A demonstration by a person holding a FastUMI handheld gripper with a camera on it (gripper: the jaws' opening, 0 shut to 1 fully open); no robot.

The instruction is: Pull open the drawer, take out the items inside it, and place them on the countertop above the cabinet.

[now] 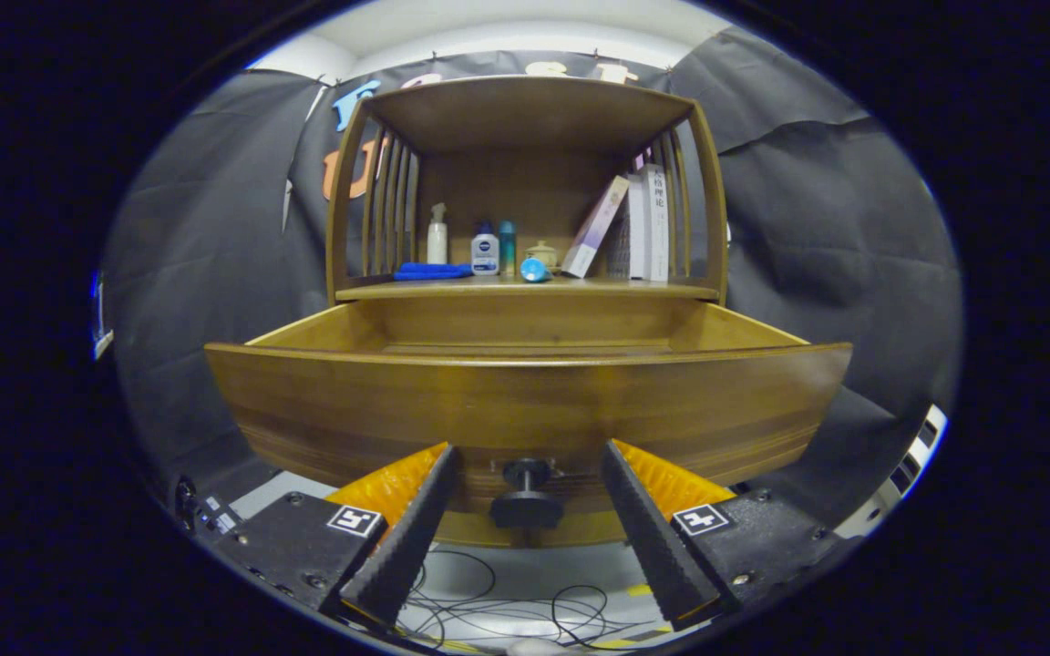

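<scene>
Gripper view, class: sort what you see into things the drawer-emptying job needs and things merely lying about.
Job:
drawer, pulled open
knob, between the open gripper's fingers, untouched
countertop above the drawer

Lying about:
blue cloth
spray bottle
lotion bottle
books
cables on the floor

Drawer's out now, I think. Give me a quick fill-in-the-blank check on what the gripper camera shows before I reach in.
1. The wooden drawer stands pulled ____ from the cabinet.
2. The gripper has its fingers spread apart on either side of the drawer's dark ____, touching nothing.
3. On the countertop, the folded blue cloth lies beside the white ____ bottle.
4. The books stand at the shelf's end opposite the ____.

Missing words: open; knob; spray; cloth
</scene>
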